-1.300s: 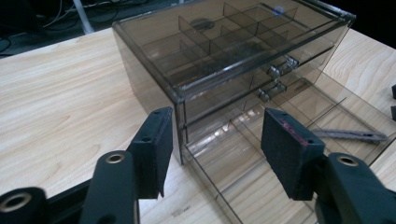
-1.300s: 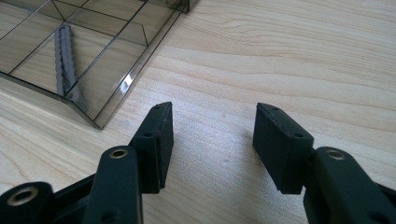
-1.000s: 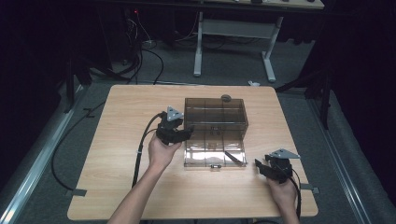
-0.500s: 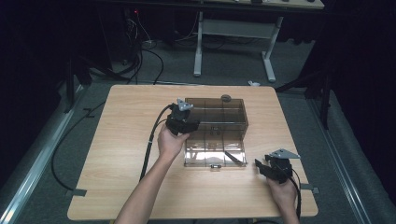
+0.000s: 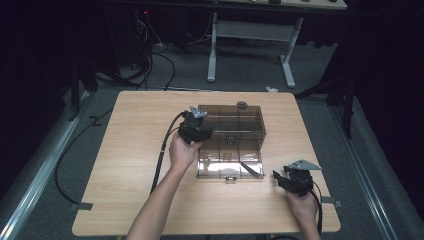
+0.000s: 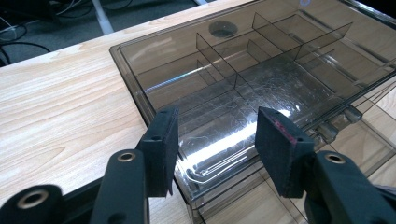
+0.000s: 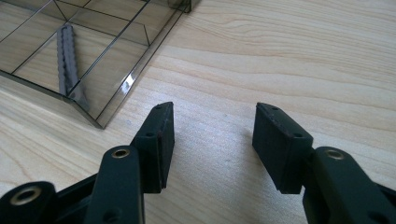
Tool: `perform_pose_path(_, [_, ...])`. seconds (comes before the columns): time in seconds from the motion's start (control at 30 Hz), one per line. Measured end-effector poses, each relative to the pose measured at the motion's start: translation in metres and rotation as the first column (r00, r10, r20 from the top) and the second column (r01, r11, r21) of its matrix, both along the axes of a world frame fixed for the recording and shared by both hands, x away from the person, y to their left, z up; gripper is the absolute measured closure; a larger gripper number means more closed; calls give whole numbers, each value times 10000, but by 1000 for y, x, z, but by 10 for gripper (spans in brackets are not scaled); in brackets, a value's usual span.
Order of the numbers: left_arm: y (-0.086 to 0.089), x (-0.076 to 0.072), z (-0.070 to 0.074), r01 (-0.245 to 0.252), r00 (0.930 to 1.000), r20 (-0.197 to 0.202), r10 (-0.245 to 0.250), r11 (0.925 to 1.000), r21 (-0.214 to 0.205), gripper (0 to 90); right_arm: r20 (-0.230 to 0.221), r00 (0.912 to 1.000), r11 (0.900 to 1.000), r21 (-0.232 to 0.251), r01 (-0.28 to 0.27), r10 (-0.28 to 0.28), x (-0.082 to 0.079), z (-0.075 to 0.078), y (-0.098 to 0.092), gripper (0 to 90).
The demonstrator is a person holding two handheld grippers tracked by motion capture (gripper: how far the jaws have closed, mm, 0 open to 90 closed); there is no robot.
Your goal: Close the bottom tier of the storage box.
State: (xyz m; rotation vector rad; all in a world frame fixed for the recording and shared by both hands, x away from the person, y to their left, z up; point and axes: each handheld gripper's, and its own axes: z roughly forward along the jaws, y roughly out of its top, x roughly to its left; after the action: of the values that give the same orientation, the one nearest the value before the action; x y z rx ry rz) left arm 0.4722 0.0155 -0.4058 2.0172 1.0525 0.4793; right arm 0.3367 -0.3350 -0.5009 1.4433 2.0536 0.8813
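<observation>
A smoky clear compartment box (image 5: 230, 142) lies opened flat in the middle of the table. Its deeper far half (image 6: 261, 70) has dividers. The near half (image 7: 107, 42) holds a dark serrated strip (image 5: 250, 170) (image 7: 65, 60). My left gripper (image 5: 200, 131) (image 6: 217, 135) is at the box's left end, open, and its jaws have just been closing a little. The near corner of the far half lies between the pads without being pressed. My right gripper (image 5: 282, 179) (image 7: 212, 123) rests low over bare wood right of the box, open, nothing between its fingers.
A small grey disc (image 5: 242, 105) (image 6: 223, 29) lies on the wooden table (image 5: 130, 150) just beyond the box. Cables trail from both grippers toward the front edge. Dark floor, cables and a white desk frame (image 5: 250, 40) lie past the far edge.
My left hand has moved right, from beside the box onto its left end. The right hand has kept still.
</observation>
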Motion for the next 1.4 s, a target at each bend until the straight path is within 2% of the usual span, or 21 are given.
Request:
perform_pose_path(0.17, [0, -1, -1, 2, 9999, 120, -2, 10000, -4, 506, -29, 10000, 10000, 27, 12, -12, 0, 0, 0, 496])
perform_pose_path(0.43, [2, -1, -2, 111, 9998, 152, -110, 9999, -72, 521, -22, 9999, 9997, 211, 106, -106, -2, 1, -2, 607])
perform_pose_path(0.6, [3, 0, -2, 134, 9998, 167, -133, 9999, -85, 528, -58, 9995, 9972, 674, -308, 313, -11, 4, -1, 662])
perform_pose_path(0.77, [4, 0, -2, 169, 9997, 173, -168, 9998, -100, 529, -108, 9977, 9951, 742, -659, 669, -19, 6, 2, 693])
perform_pose_path(0.9, [4, 0, -2, 195, 9997, 180, -193, 9998, -102, 529, -176, 9939, 9895, 980, -1064, 1087, -30, 8, 6, 737])
perform_pose_path(1.1, [4, 0, -2, 191, 9997, 176, -189, 9998, -103, 529, -263, 9878, 9825, 1107, -1500, 1538, -36, 8, 14, 771])
perform_pose_path(1.4, [4, 0, -2, 216, 9996, 178, -214, 9997, -97, 530, -410, 9704, 9635, 1359, -2306, 2380, -32, 12, 37, 818])
